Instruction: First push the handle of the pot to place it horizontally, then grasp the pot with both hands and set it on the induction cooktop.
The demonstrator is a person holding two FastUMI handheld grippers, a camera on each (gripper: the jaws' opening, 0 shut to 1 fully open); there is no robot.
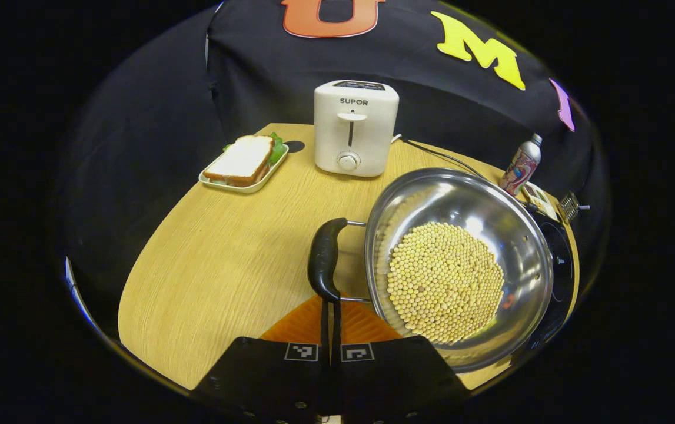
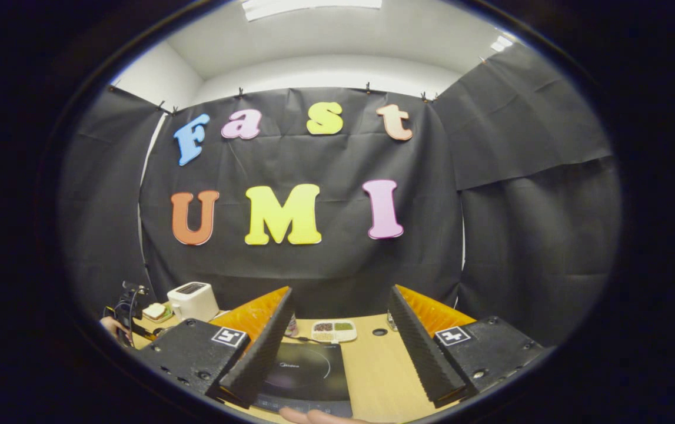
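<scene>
induction cooktop (image 1: 558,277) mostly hidden behind pot (image 1: 461,259), small tray's (image 2: 333,331) contents too small to tell

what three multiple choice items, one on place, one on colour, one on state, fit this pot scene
1. Where is the white toaster?
A. behind the steel pot of yellow beans
B. on the black induction cooktop
C. on the sandwich tray

2. What colour is the pot's handle?
A. red
B. black
C. white

3. How do the right gripper's jaws stand?
A. shut on the pot
B. shut on nothing
C. open

Answers: 1 A, the toaster stands farther back on the wooden table; 2 B, the grip is black; 3 C, a wide gap separates its fingers.
</scene>
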